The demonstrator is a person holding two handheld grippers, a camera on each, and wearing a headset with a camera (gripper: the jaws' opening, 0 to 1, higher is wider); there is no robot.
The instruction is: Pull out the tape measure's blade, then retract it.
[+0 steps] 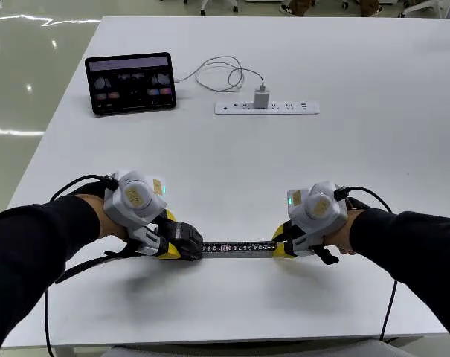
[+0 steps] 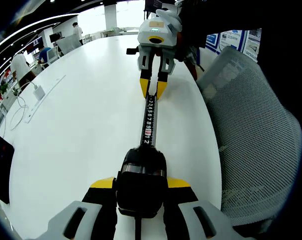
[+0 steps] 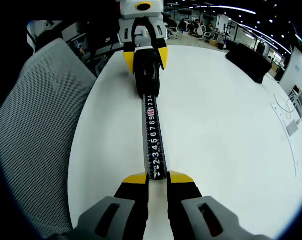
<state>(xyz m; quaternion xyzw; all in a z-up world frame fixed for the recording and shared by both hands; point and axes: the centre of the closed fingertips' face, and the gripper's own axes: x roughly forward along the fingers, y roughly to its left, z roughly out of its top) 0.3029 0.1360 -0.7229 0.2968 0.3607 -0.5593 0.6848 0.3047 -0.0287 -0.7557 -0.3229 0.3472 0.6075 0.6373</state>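
Black tape case (image 1: 184,242) sits on white desk (image 1: 299,171), left tool (image 1: 171,247) clamped round it as anchor, right tool (image 1: 278,249) pinched on blade (image 1: 236,246) tip, short length out, taut btwn them.

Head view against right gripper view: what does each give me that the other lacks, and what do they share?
Head view: a black tablet with a lit screen and the person's black sleeves. Right gripper view: a grey mesh chair back beside the table edge. Shared: the white table, the left gripper clamped on the black tape measure case, and the right gripper pinching the end of the drawn-out black numbered blade.
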